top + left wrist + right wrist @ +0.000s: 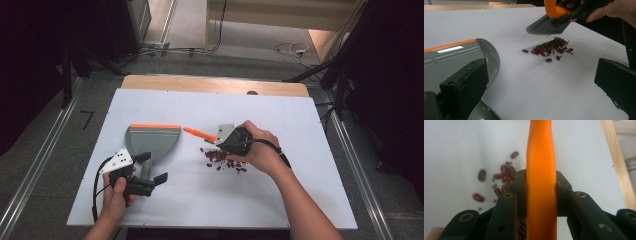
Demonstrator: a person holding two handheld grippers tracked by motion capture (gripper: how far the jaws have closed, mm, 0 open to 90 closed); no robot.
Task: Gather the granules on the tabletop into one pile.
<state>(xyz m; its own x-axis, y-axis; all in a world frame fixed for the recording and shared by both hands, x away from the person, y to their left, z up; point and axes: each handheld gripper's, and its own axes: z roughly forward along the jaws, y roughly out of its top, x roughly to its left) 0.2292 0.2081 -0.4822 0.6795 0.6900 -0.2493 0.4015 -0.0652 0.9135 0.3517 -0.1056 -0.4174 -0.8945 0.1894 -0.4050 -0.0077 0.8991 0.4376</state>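
Note:
A small pile of dark red beans (225,160) lies on the white table, right of a grey dustpan (152,140) with an orange front edge. My right gripper (226,141) is shut on the orange handle (541,170) of a hand brush. The brush's grey bristles (547,27) hang just above the far side of the beans (551,48). My left gripper (150,169) sits at the dustpan's near end with its jaws wide apart. One jaw rests against the dustpan (461,55), and only bare table lies between the jaws.
The white sheet (280,200) covers a wooden table whose far edge (215,84) shows as a tan strip. Metal rails (40,165) run along both sides on the floor, and cables (295,49) lie on the floor beyond the table.

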